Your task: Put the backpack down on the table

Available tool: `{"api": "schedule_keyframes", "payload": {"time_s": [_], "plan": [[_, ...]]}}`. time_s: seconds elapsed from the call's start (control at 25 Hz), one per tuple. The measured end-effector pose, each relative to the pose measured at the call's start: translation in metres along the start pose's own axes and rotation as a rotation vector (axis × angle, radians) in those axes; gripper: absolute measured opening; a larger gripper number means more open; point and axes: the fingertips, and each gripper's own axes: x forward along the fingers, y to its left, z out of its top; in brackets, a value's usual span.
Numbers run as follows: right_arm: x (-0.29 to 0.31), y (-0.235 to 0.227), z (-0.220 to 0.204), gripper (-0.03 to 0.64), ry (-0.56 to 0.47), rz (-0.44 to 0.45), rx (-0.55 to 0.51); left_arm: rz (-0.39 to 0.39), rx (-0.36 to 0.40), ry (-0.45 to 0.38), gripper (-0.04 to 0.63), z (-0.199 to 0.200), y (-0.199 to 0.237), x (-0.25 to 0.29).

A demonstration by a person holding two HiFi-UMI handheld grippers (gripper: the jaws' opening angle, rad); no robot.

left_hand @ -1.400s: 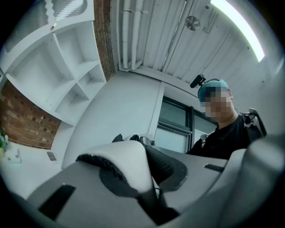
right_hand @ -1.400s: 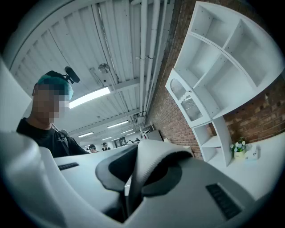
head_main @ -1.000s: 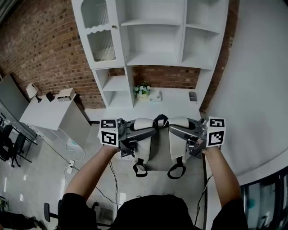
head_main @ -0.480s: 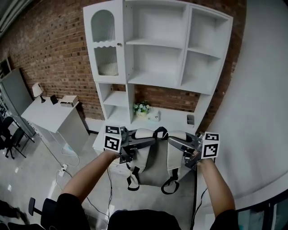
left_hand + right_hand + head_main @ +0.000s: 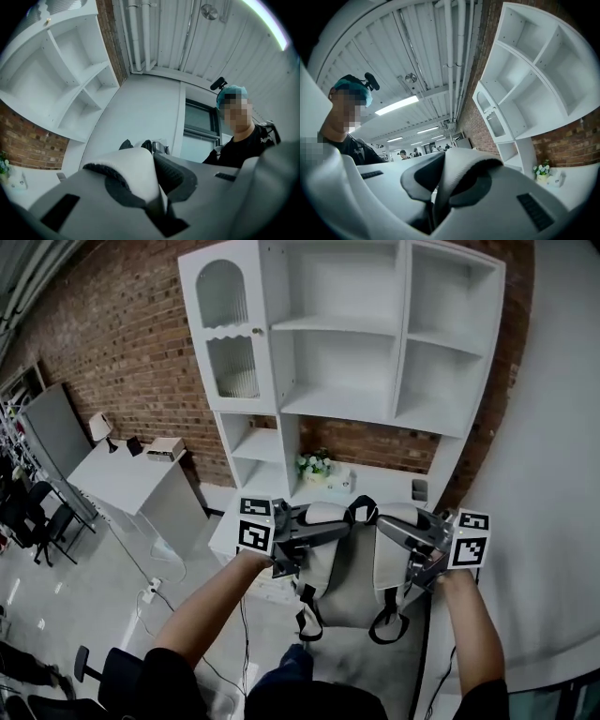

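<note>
A grey and white backpack (image 5: 352, 579) hangs in the air between my two grippers, just in front of the white table (image 5: 380, 491) under the shelf unit. My left gripper (image 5: 322, 528) is shut on the backpack's left shoulder strap (image 5: 323, 514). That white padded strap (image 5: 133, 171) sits pinched between the left gripper (image 5: 157, 199) jaws. My right gripper (image 5: 392, 529) is shut on the right shoulder strap (image 5: 398, 514); in the right gripper view the strap (image 5: 461, 171) folds over the right gripper (image 5: 438, 201). The lower strap loops (image 5: 307, 622) dangle free.
A flower pot (image 5: 314, 465), a small box (image 5: 339, 482) and a dark object (image 5: 419, 489) stand on the table's back part. Above rises a white shelf unit (image 5: 356, 343) on a brick wall (image 5: 131, 362). A second desk (image 5: 141, 474) stands left; cables (image 5: 155, 585) lie on the floor.
Both grippers have carried the backpack up and forward, closer to the table's front edge. Both grips on the straps are unchanged.
</note>
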Motion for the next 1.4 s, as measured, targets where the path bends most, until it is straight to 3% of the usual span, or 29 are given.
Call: {"api": "schedule_keyframes", "payload": {"time_s": [0.2, 0.4, 0.8, 1.4], "plan": [[0.003, -0.023, 0.017, 0.051, -0.013, -0.039, -0.02, -0.033, 0.025, 0.013, 0.063, 0.013, 0.021, 0.004], [0.012, -0.045, 0.026, 0.051, -0.035, -0.08, -0.014, -0.085, 0.013, 0.08, 0.063, 0.02, 0.039, 0.001], [0.015, -0.055, 0.024, 0.051, -0.061, -0.126, -0.047, -0.132, 0.056, 0.113, 0.063, 0.02, 0.048, -0.004], [0.06, -0.184, 0.052, 0.051, -0.132, -0.253, -0.017, -0.168, 0.037, 0.125, 0.063, 0.058, 0.179, -0.033]]}}
